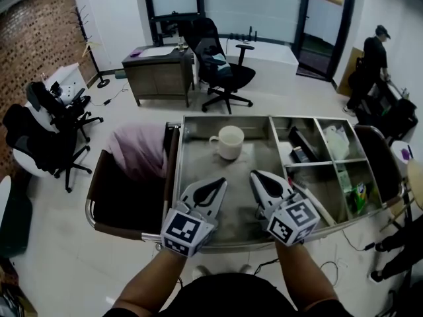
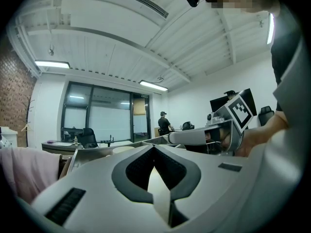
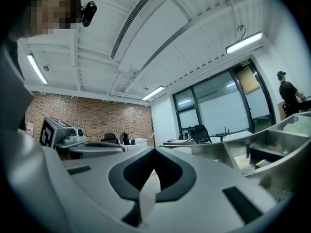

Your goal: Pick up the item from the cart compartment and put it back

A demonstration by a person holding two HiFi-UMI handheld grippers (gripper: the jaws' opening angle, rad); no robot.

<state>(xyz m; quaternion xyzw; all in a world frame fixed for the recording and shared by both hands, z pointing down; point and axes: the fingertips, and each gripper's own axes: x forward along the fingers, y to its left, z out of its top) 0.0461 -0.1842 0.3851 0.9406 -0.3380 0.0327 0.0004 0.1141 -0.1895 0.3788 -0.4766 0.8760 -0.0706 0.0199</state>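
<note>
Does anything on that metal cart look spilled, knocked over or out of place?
Nothing stands out. The white mug stands upright in the large compartment of the cart, with no spill visible around it. The pink cloth lies bunched in the bin at the cart's left end.

Far beyond the fingers of the left gripper, a dark desk and a black office chair stand on the pale floor; to their left is a brick wall.

No legible text or labels
</note>
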